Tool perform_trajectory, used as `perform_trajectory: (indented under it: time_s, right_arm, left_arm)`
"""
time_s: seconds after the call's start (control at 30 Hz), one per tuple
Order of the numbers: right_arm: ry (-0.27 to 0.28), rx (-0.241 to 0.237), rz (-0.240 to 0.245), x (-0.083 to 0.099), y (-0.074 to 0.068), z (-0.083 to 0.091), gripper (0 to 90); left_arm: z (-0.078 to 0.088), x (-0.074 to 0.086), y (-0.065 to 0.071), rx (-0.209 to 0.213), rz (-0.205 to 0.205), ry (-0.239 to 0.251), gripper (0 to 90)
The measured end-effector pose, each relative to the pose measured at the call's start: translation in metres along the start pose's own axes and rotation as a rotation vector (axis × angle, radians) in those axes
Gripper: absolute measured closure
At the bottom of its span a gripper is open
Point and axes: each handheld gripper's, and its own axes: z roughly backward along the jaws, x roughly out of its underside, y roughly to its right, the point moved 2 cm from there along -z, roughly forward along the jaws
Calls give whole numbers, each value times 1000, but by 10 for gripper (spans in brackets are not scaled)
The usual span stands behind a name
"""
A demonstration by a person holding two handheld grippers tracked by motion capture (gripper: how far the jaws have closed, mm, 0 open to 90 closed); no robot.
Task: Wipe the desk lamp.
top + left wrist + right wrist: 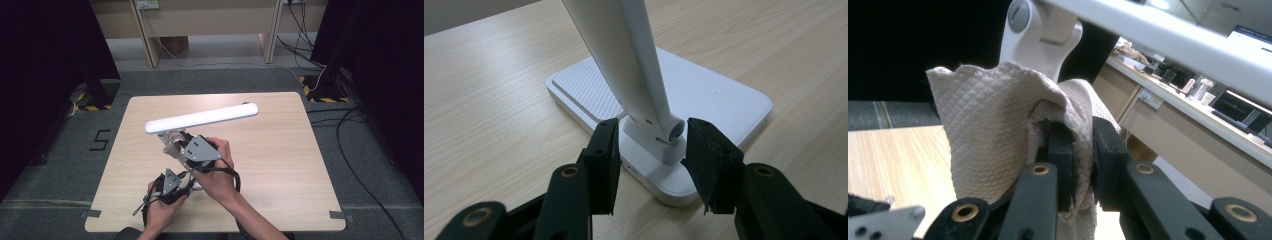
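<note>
2 grippers work on a white desk lamp [200,119] near the middle of a pale wooden table [280,165]. Grey floor surrounds the table, dark curtains hang at both sides, and wooden furniture legs and cables lie beyond. The left gripper [651,150] sits with its jaws half wide on either side of the lamp's hinge, above the base [724,100], not pressing it. The right gripper [1080,150] pinches a paper towel [988,130] against the lamp's upper joint.
</note>
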Motion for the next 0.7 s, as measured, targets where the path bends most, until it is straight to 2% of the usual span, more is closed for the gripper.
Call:
perform_trajectory:
  time_s: [0.23, 0.7]
  right_arm:
    - [14, 3, -30, 3, 1, 1, 816]
    - [34, -16, -54, -1, 2, 1, 817]
  left_arm:
    - [-3, 1, 1, 8, -14, -9, 579]
    - [-8, -1, 2, 16, -31, -11, 595]
